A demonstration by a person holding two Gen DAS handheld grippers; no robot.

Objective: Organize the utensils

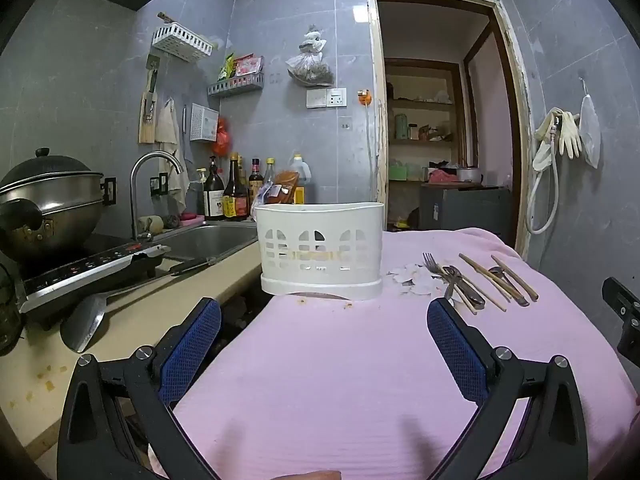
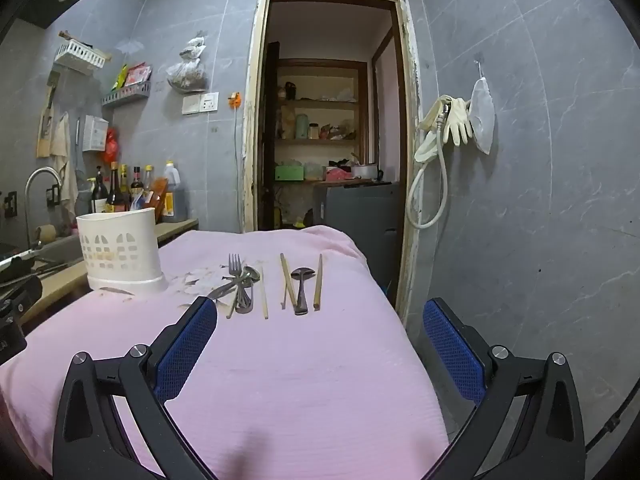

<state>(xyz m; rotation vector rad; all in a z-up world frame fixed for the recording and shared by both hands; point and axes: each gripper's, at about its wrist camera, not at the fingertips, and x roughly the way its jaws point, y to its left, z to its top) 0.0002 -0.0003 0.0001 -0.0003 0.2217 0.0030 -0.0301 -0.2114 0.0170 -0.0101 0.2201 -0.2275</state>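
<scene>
While tilted slightly down, each hand-held gripper (image 1: 324, 316) (image 2: 320, 316) gapes empty.

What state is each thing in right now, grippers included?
left gripper: open, holding nothing
right gripper: open, holding nothing
white utensil holder: upright on the pink cloth; contents not visible
fork: lying flat
spoon: lying flat between chopsticks
chopsticks: lying loose

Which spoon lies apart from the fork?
The dark spoon between the right-hand chopsticks; the other spoons are heaped with the fork.
</scene>
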